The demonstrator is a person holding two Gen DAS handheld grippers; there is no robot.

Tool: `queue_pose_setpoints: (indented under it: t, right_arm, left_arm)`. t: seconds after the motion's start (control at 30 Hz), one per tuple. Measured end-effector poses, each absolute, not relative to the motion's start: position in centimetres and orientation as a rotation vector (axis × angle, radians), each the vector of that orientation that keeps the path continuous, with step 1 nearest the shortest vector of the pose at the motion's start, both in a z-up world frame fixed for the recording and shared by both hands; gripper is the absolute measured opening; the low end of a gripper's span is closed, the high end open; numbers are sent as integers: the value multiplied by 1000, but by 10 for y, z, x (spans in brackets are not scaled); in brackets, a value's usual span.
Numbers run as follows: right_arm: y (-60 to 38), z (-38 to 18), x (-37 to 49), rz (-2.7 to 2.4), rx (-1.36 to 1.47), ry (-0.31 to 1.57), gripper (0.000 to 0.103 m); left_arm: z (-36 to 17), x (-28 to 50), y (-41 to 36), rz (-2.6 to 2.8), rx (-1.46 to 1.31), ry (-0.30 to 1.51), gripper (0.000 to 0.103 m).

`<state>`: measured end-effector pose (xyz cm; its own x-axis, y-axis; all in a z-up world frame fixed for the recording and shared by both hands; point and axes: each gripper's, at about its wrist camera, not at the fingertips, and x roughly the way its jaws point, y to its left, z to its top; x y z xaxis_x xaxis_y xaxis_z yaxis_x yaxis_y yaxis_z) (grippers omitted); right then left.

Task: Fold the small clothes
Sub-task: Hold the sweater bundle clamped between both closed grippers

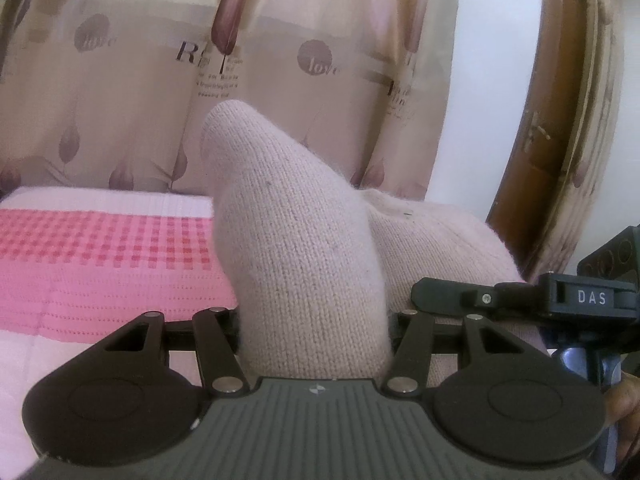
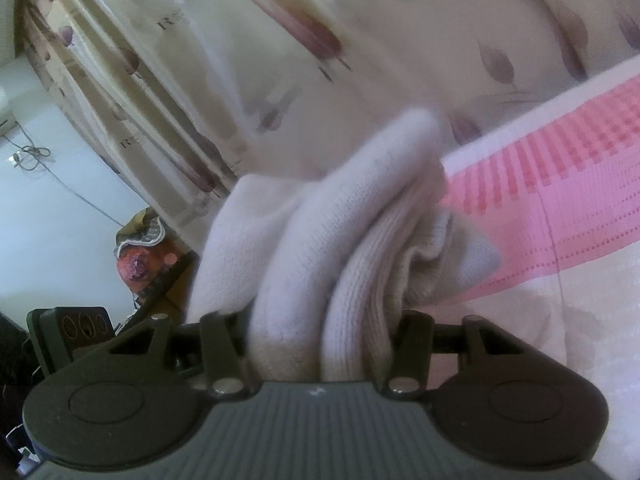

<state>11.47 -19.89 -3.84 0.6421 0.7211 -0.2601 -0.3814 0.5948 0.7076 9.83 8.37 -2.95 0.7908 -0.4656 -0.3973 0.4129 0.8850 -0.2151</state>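
Because both the left tongs and the right tongs are clenched on one pale knitted sock held above the pink bed, uneven pulling could stretch it or let the bunched folds slip loose.

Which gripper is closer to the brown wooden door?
Right, probably. In the left wrist view the right gripper sits on the side of the door, clamped on the pale sock; the left gripper grips that sock farther from the door.
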Motion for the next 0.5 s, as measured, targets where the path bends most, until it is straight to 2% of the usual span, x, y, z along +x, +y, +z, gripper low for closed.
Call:
queue_pose_setpoints:
  t: [0.5]
  right_arm:
    - [-195,-15,106,709,646,504,52]
  left_arm:
    - [-5,89,83,-472,-102,396,55]
